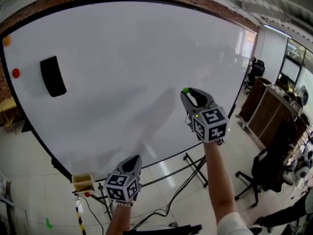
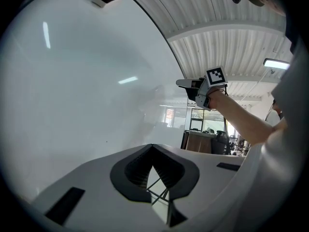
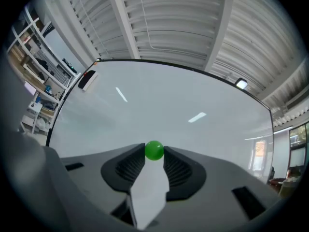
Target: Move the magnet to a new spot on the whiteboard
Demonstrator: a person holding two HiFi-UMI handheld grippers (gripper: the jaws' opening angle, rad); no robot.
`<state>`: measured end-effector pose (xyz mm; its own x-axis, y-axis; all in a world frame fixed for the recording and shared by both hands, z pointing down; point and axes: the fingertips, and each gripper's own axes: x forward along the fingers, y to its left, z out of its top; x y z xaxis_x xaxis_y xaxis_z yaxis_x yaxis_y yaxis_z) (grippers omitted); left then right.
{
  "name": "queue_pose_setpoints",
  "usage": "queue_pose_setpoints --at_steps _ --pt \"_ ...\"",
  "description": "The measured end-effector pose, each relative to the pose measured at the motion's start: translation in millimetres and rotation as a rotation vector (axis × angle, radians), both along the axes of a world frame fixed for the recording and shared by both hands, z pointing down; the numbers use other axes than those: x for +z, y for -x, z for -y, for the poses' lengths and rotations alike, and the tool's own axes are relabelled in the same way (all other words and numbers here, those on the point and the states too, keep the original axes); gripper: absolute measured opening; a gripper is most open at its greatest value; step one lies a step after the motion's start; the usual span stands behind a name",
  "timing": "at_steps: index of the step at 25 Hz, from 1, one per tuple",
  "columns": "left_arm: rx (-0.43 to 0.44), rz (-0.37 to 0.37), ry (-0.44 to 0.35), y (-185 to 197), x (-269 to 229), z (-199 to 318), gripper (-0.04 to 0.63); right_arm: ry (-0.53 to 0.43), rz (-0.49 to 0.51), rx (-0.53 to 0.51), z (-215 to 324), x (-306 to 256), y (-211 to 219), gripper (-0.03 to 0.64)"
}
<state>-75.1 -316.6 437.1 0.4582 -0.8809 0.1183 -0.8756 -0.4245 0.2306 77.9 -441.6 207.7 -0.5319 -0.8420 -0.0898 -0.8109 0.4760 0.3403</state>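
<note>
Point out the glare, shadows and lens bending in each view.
Head view: the whiteboard bows at its edges, and a faint grey shadow lies below the right hand-held gripper. Left gripper view: light streaks reflect on the whiteboard. Right gripper view: two streaks glare above the sharp green magnet.

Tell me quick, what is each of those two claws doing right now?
Left gripper: closed, nothing in it.
Right gripper: closed on the green magnet.
</note>
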Motion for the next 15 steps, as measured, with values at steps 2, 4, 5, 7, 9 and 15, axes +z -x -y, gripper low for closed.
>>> queue_pose_setpoints --at_steps 2,4,5,7,9,15 --pt "-0.006 0.000 0.000 2 0 1 -0.008 0.012 -0.011 0.005 9 3 4 0.132" --pt "-0.010 0.000 0.001 4 0 1 -0.008 0.022 -0.020 0.008 16 7 7 0.132" --pt "-0.012 0.000 0.002 4 0 1 -0.008 0.027 -0.022 0.009 19 8 8 0.132" --pt "-0.013 0.001 0.003 6 0 1 -0.008 0.037 -0.025 0.010 25 10 12 0.132" --pt "-0.015 0.001 0.004 7 1 2 -0.008 0.043 -0.025 0.011 30 11 16 0.132" --pt "-0.029 -0.001 0.006 8 3 0 -0.008 0.050 -0.027 0.013 40 14 19 0.133"
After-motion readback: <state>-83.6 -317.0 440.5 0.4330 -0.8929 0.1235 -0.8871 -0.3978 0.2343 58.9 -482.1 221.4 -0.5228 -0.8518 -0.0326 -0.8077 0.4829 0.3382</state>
